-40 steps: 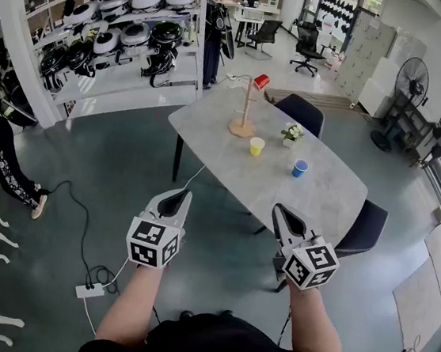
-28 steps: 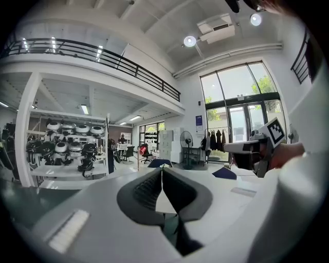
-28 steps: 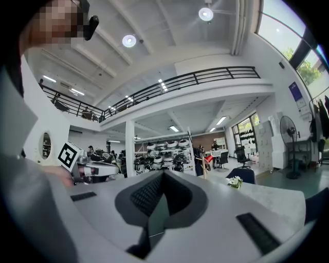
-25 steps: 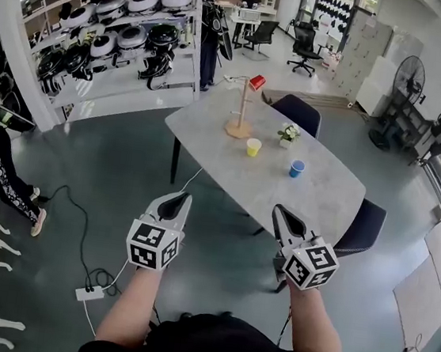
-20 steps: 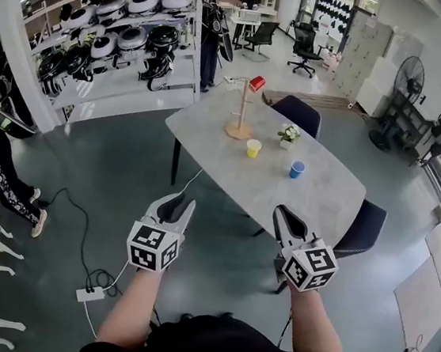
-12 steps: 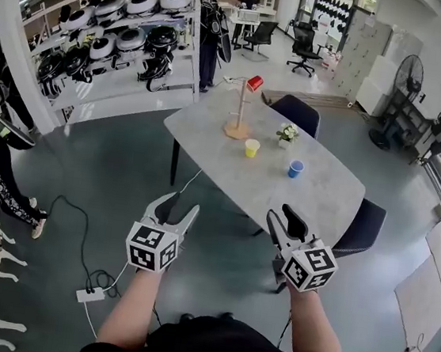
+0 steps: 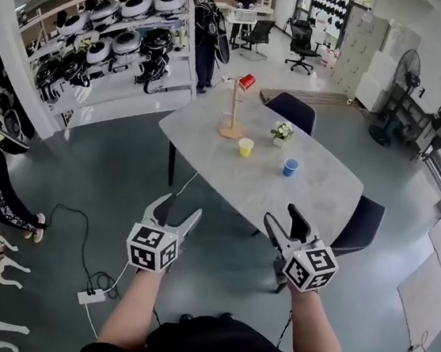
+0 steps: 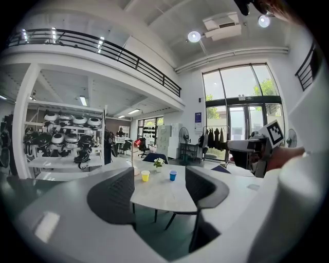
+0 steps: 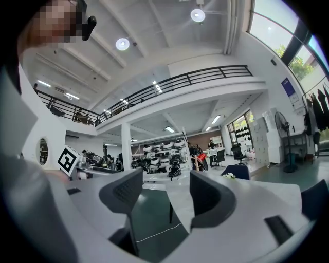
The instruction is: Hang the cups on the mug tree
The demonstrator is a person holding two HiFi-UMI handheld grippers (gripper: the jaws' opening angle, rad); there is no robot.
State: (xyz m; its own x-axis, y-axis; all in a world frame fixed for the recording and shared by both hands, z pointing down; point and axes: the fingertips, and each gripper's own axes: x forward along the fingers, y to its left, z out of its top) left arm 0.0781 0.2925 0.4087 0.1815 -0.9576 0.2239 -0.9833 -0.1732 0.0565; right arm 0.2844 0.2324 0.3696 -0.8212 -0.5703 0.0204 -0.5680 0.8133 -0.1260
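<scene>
Two grippers held short of the table, well apart from the cups. Left gripper and right gripper: jaws apart, just been opening, nothing between them. Yellow cup and blue cup stand on the table near a flower pot. Red cup looks hung on the mug tree, too small to confirm.

We find the near half of the table bare; before the mug tree, a yellow cup, flower pot and blue cup obstruct.
</scene>
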